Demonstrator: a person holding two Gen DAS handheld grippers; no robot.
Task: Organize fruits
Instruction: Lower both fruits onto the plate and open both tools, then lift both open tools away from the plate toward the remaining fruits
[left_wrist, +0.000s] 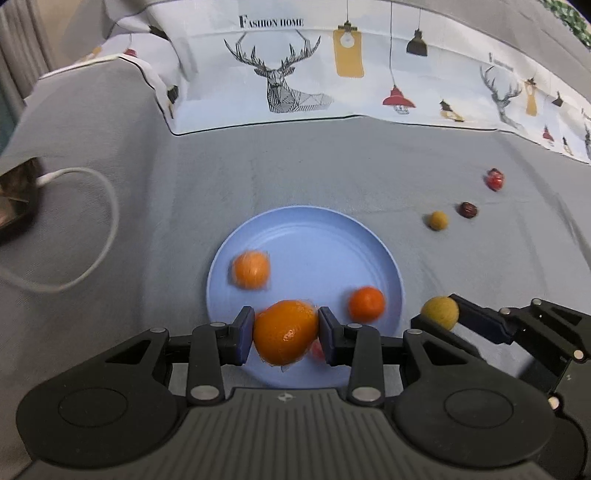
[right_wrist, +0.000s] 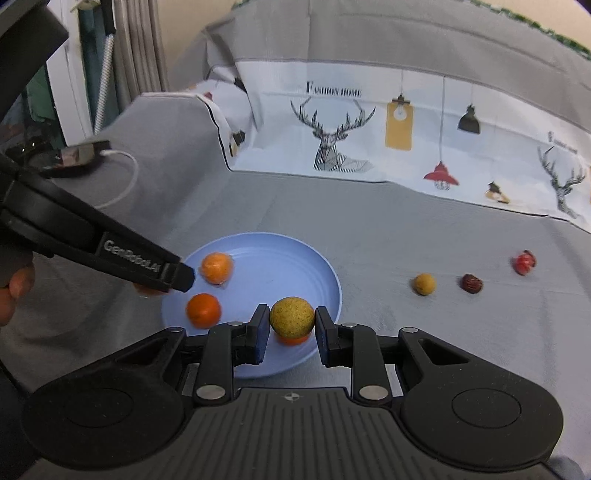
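Home living space, looks like a sofa or bed draped in grey cloth (left_wrist: 314, 166). Printed "Fashion Home" fabric (left_wrist: 332, 66) with deer and lamps behind, curtains (right_wrist: 136, 48) at left. White charging cable (left_wrist: 92, 221) trailing over the cloth

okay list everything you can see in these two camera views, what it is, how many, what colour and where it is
Plate: one, light blue, on the grey cloth.
Oranges on the plate: at least two, orange, one at the left, one at the right.
Held orange: one, orange, over the plate's near edge.
Held yellow fruit: one, yellow-green, over the plate's near right part.
Loose fruits: three in a row on the cloth right of the plate: yellow, dark red, bright red.
Printed cloth: one, white with deer and lamps, behind.
Cable: one, white, far left.
Left gripper: black, shut on the orange.
Right gripper: black, shut on the yellow fruit.
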